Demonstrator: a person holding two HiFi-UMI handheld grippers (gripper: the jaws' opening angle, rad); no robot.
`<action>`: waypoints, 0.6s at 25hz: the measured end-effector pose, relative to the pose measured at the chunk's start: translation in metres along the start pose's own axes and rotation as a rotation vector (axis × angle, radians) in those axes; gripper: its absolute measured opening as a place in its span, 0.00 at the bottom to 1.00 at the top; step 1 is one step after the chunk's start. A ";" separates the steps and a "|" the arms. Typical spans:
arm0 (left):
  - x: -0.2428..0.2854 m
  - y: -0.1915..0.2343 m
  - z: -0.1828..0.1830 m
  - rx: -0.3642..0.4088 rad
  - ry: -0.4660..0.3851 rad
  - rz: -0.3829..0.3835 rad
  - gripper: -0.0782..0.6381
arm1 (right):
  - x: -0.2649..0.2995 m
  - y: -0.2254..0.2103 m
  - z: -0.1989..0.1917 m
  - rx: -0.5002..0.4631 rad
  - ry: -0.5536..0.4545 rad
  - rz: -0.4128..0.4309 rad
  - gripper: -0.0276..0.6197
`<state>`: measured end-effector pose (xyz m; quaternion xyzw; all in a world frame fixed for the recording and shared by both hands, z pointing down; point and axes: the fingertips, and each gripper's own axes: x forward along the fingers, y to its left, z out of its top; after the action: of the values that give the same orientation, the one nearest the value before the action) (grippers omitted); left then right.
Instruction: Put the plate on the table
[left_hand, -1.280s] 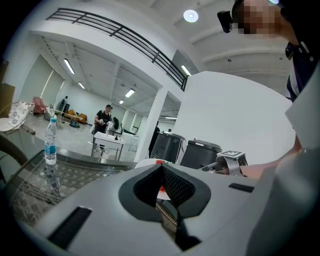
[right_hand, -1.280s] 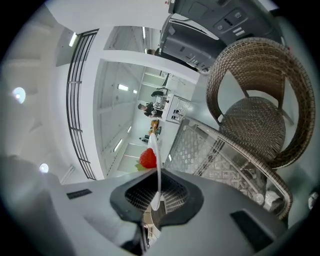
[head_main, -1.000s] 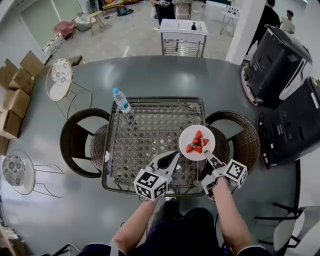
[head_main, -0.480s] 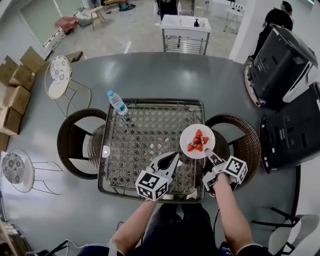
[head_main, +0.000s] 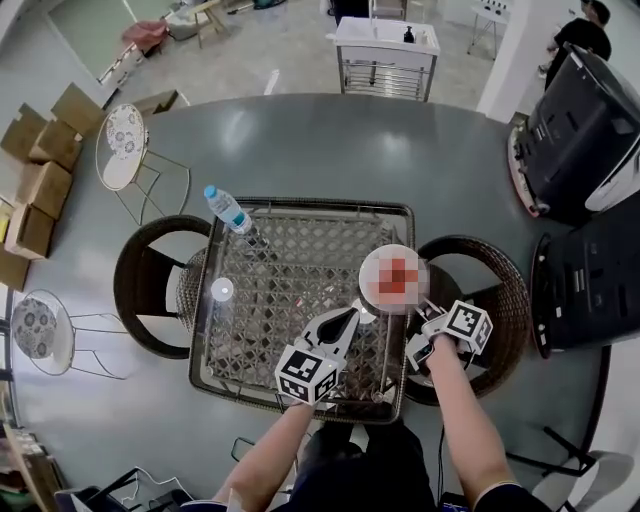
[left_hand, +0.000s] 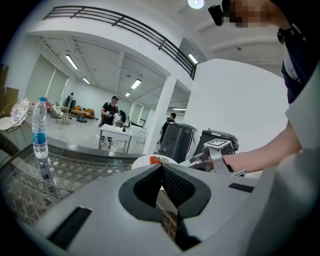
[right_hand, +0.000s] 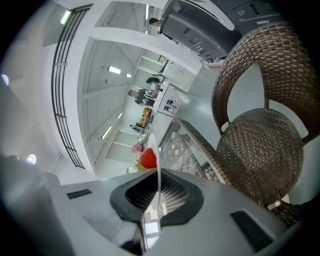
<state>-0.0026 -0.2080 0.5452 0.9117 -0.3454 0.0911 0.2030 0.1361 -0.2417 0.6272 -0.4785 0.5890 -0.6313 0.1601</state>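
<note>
A white plate (head_main: 393, 278) with red strawberries hangs over the right part of the glass-topped wicker table (head_main: 290, 262). My right gripper (head_main: 421, 303) is shut on the plate's near rim. In the right gripper view the plate (right_hand: 158, 165) shows edge-on between the jaws of that gripper (right_hand: 159, 175), with a strawberry (right_hand: 148, 158) on it. My left gripper (head_main: 349, 316) hovers over the table's near edge, shut and with nothing in it. From the left gripper view its jaws meet at the tip (left_hand: 161, 168); beyond them are the plate (left_hand: 151, 160) and the right gripper (left_hand: 216, 151).
A water bottle (head_main: 224, 209) stands at the table's far left corner, also in the left gripper view (left_hand: 39, 131). Dark wicker chairs flank the table on the left (head_main: 150, 282) and right (head_main: 495, 300). Dark bins (head_main: 575, 120) stand far right. People stand in the distance.
Plate and both grippers keep nearly the same places relative to the table. The head view has shifted a little, so the table sits slightly lower in it.
</note>
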 end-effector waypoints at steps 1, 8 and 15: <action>0.004 0.002 -0.002 -0.002 0.004 0.002 0.12 | 0.006 -0.003 0.003 -0.002 0.006 0.000 0.06; 0.029 0.020 -0.016 -0.015 0.025 0.021 0.12 | 0.050 -0.028 0.017 -0.021 0.064 -0.026 0.06; 0.042 0.030 -0.029 -0.042 0.045 0.036 0.12 | 0.077 -0.049 0.019 -0.020 0.114 -0.054 0.06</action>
<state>0.0080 -0.2402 0.5933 0.8986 -0.3591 0.1078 0.2278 0.1309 -0.2990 0.7002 -0.4591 0.5904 -0.6556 0.1044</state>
